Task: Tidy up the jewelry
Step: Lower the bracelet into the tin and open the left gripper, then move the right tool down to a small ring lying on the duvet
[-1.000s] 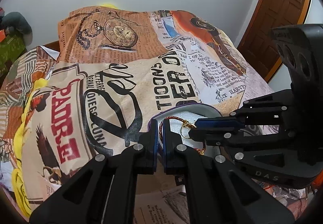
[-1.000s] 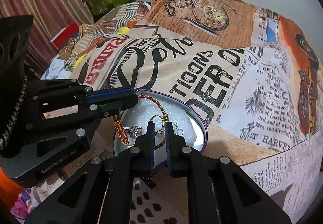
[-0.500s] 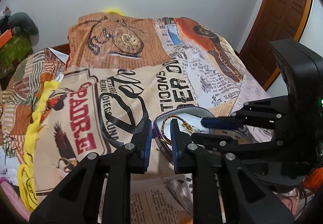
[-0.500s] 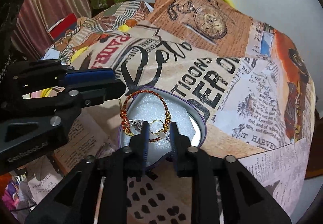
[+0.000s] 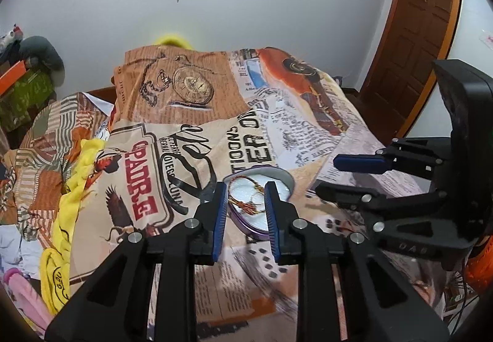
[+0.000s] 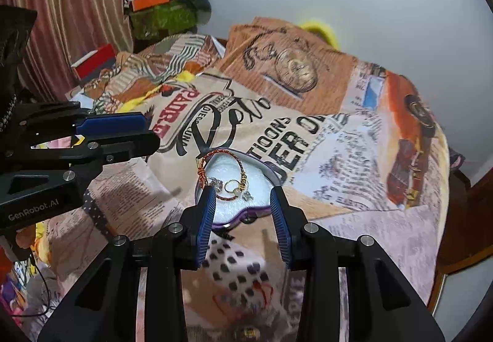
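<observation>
Above jewelry box (image 6: 265,171) | left hand-held gripper (image 5: 246,188), right hand-held gripper (image 6: 243,192) tilted downward, jaws opening, empty

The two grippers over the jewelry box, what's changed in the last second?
Both the left gripper and the right gripper have pulled up and back from the heart-shaped box; their jaws, shut before, are opening with nothing between them. The bracelet and rings stay on the white foam.

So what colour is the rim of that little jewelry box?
Purple; the heart-shaped jewelry box has a white padded inside. Clearest in the right wrist view.
</observation>
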The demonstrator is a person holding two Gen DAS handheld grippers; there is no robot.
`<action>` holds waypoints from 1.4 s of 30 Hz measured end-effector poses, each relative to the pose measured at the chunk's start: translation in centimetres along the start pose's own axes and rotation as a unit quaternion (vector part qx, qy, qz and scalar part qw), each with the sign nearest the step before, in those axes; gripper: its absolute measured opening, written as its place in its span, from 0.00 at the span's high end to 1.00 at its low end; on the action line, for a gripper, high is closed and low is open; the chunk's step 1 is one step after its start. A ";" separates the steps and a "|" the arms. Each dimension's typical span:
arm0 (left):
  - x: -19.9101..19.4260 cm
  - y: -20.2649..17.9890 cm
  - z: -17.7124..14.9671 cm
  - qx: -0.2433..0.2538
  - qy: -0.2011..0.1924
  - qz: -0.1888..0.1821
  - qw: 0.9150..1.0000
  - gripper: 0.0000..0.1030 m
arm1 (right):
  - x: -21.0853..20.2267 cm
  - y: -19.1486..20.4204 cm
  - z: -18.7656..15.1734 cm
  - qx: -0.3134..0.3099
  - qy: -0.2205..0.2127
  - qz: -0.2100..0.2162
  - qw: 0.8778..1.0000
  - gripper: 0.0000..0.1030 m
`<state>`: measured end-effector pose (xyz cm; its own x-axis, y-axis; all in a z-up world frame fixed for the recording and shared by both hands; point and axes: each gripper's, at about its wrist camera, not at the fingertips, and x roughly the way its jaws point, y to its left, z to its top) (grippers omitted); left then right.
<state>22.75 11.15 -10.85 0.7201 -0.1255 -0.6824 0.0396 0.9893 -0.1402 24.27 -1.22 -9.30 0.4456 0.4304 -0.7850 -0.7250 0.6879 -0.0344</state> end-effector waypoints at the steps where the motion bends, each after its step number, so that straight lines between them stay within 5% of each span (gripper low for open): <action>1: -0.5 -0.4 -0.1 0.003 -0.001 -0.002 1.000 0.77 | -0.4 0.0 -0.1 0.002 -0.003 -0.001 1.000 0.67; 14: -2.7 -5.9 -2.5 0.041 0.004 -0.027 0.999 0.68 | -5.3 -1.5 -5.1 0.028 -0.020 -0.042 0.999 0.66; 31: 3.1 -11.6 -8.3 0.054 0.115 -0.102 0.987 0.68 | -5.4 -3.9 -11.9 0.072 0.019 -0.052 0.996 0.66; 42: 5.9 -14.4 -8.2 0.084 0.121 -0.095 0.985 0.68 | -4.9 -6.0 -13.4 0.110 0.026 -0.038 0.993 0.66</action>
<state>20.70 -4.40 -18.74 0.5037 -0.3035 -0.8088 0.2865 0.9419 -0.1750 19.37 -15.25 -13.57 0.4625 0.3451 -0.8167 -0.5558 0.8305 0.0361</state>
